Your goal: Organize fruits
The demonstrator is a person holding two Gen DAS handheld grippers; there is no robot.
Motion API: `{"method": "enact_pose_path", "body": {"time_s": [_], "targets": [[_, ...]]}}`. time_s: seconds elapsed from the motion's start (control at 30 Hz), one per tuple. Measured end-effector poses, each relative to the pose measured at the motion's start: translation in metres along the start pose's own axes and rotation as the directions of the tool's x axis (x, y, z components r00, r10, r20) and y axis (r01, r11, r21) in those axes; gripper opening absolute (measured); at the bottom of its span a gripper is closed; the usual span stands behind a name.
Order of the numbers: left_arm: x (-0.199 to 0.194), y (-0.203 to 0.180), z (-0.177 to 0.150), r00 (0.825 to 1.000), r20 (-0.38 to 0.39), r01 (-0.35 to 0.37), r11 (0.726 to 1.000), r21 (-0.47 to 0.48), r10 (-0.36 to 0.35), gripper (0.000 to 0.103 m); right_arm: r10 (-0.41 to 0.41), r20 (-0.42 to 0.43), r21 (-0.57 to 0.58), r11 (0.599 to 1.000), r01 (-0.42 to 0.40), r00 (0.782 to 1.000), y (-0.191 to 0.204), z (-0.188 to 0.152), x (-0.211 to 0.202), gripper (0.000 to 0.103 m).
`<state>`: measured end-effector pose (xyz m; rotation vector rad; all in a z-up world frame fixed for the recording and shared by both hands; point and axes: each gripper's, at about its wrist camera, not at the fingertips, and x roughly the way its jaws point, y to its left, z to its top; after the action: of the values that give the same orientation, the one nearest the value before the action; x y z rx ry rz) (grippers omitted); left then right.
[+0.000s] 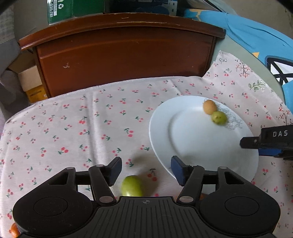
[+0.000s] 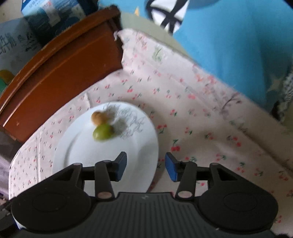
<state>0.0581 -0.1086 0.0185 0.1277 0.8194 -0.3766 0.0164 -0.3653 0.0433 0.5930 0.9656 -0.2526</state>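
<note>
While the cherry-print cloth [image 1: 73, 128] covers most of both views, the relation that governs the next move sits at the bottom centre of the left wrist view: a loose green fruit [image 1: 132, 186] lies on the cloth, off the white plate [image 1: 183, 146], low between the two blue pads of the left gripper [image 1: 145, 169] and slightly toward its left finger. The fruit is nearly round, so no long axis is worth aligning to. The left jaws stand partly open, wider than the fruit, and hold nothing; whether a pad touches the fruit cannot be told, though a gap shows on each side. In my judgement the left hand is the nearer one to this fruit, which lies closer to the camera than the fingertips. The plate occupies the right centre of that view, its near rim passing behind the right pad, and carries a tan fruit [image 1: 209, 106] touching a second green fruit [image 1: 218, 117] at its far right, over a fine grey scribble pattern. In the right wrist view, the right gripper [image 2: 145, 166] hangs over the plate's lower right rim [image 2: 142, 183], jaws partly open and empty, with the two plated fruits well above its left finger. Legible writing: "DAS" in white on the right gripper's black body at the right edge of the left view. The green carton [image 1: 60, 11] at upper left bears a printed code too distorted to read reliably.
</note>
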Motion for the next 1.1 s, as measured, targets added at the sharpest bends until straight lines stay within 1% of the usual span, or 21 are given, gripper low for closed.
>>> {"method": "enact_pose_path", "body": {"time_s": [0.07, 0.17, 0.33, 0.37, 0.43, 0.53, 0.67, 0.77, 0.83, 0.97, 1.03, 1.1], "targets": [[-0.001, 0.0, -0.001, 1.0, 0.005, -0.006, 1.0, 0.008, 0.006, 0.061, 0.007, 0.001, -0.022, 1.0, -0.007, 1.0, 0.005, -0.003, 0.002, 0.048], [-0.003, 0.0, -0.001, 1.0, 0.01, -0.029, 0.999, 0.015, 0.029, 0.063, -0.018, 0.007, -0.063, 0.998, 0.018, 1.0, 0.012, -0.006, 0.004, 0.048], [-0.006, 0.005, -0.002, 0.999, 0.007, -0.053, 0.999, 0.012, 0.053, 0.063, -0.019, 0.006, -0.088, 0.996, 0.019, 1.0, 0.016, -0.008, 0.005, 0.048], [-0.007, 0.006, -0.002, 0.998, 0.004, -0.059, 0.998, 0.009, 0.059, 0.063, -0.02, 0.007, -0.091, 0.996, 0.02, 1.0, 0.017, -0.008, 0.005, 0.048], [-0.007, 0.008, -0.004, 0.996, -0.025, -0.081, 0.997, 0.015, 0.082, 0.061, -0.024, 0.007, -0.104, 0.994, 0.024, 1.0, 0.018, -0.009, 0.005, 0.048], [-0.012, 0.009, -0.009, 0.997, -0.015, -0.075, 0.997, 0.017, 0.076, 0.061, -0.016, 0.001, -0.121, 0.992, 0.016, 1.0, 0.023, -0.01, 0.008, 0.048], [-0.027, 0.005, -0.007, 0.997, -0.007, -0.072, 0.997, 0.026, 0.072, 0.062, -0.011, -0.001, -0.154, 0.988, 0.011, 1.0, 0.03, -0.015, 0.006, 0.048], [-0.04, 0.007, -0.005, 0.997, -0.004, -0.073, 0.997, 0.023, 0.073, 0.066, 0.005, -0.015, -0.159, 0.987, -0.008, 1.0, 0.034, -0.019, 0.006, 0.048], [-0.05, 0.01, -0.005, 0.997, -0.014, -0.075, 0.997, 0.018, 0.075, 0.073, 0.012, -0.025, -0.157, 0.987, -0.016, 1.0, 0.036, -0.021, 0.005, 0.048], [-0.067, 0.02, -0.007, 0.997, -0.031, -0.065, 0.998, -0.001, 0.065, 0.075, 0.011, -0.013, -0.165, 0.986, -0.013, 1.0, 0.038, -0.026, -0.005, 0.048], [-0.076, 0.028, -0.008, 0.997, -0.046, -0.061, 0.998, -0.027, 0.06, 0.079, 0.019, -0.007, -0.172, 0.985, -0.02, 1.0, 0.039, -0.027, -0.011, 0.048], [-0.085, 0.036, -0.01, 0.997, -0.056, -0.064, 0.997, -0.049, 0.062, 0.079, 0.019, -0.002, -0.176, 0.984, -0.019, 1.0, 0.042, -0.029, -0.019, 0.048]]}}
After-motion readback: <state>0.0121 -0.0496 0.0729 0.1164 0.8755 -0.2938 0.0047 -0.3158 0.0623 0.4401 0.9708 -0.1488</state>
